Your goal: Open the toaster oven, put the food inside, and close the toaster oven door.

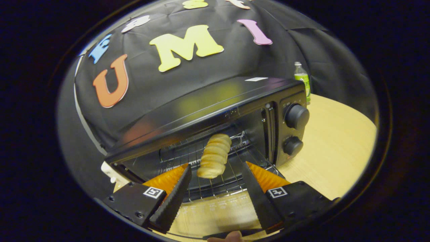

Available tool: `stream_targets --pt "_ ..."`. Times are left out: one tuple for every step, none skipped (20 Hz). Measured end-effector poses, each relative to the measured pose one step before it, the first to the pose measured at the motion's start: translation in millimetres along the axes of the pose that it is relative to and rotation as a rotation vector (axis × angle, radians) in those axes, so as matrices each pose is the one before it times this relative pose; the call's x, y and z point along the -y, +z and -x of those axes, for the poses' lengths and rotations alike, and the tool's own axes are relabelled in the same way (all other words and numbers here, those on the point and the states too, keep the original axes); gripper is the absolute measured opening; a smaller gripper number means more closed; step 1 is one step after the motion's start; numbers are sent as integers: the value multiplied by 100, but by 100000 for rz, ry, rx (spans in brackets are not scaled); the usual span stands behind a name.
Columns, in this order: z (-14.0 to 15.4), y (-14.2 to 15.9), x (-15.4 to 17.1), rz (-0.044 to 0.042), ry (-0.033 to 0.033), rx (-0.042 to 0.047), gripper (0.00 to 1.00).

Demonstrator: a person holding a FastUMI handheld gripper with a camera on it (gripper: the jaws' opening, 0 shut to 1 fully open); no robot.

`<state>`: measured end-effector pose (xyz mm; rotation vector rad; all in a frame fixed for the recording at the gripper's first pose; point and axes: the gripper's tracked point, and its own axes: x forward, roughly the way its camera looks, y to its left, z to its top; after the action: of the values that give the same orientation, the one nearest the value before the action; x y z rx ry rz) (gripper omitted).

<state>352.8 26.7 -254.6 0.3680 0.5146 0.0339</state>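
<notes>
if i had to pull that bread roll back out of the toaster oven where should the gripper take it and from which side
Grip the bread roll across its narrow middle, coming straight in from the open front of the toaster oven. It lies lengthwise on the wire rack, its near end pointing out between the fingers, so its long ridged sides face them. The gripper is open, fingers either side of the roll's near end, touching nothing.

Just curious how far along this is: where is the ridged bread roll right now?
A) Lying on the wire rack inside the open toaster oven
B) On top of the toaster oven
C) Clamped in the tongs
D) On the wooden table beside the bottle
A: the bread roll lies on the wire rack inside the open toaster oven, and the tongs stand open with it between their fingers, neither touching it.
</notes>
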Motion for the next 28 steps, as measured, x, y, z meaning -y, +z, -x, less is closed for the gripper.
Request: stream_targets --pt "1272 -299 -262 884 1923 -1498 97" --pt "1335 -352 -23 1478 820 -1399 98" --pt "1475 -445 -175 2050 1450 -1456 98" --pt "1581 -278 -327 2460 1706 -508 98" --pt "1790 -169 -247 2586 1500 846 98" --pt "1586 -166 -64 2011 773 1032 98" --pt "1435 -630 156 2499 404 -156 99" --pt "1254 -511 -90 1879 982 -199 100" --pt "1156 -593 -228 2101 1105 -873 100" --pt "1129 -692 -191 1361 1301 -1163 100" --pt "1115 -754 -181 763 1537 -703 100" --pt "862 -654 -29 1001 -310 -211 100" --pt "794 -1049 191 2185 -630 -1168 100" --pt "427 -1156 94 1453 -532 -1745 100" --pt "216 -975 164 1528 -1441 -349 100" --pt "3 -749 202 1505 -972 -376 100" --pt "-280 -792 52 1406 -355 -535 100" --pt "-471 -749 118 503 -720 -987 100" --pt "-418 -765 172 447 -803 -572 100" --pt "-680 -580 183 379 -1055 -788 100" --pt "-822 -496 378 1026 -1464 -814 100" --pt "-898 -500 598 1243 -2556 -1229 100" --pt "-765 -450 220 146 -882 -1406 100" --pt "-702 -394 -44 -483 -109 -1058 100" --pt "-689 -188 -126 -408 171 -1475 100" --pt "-735 -373 -129 236 110 -2541 100" --pt "-732 -337 -170 742 -211 -1889 100" --pt "-587 -219 33 473 -700 -1522 100"
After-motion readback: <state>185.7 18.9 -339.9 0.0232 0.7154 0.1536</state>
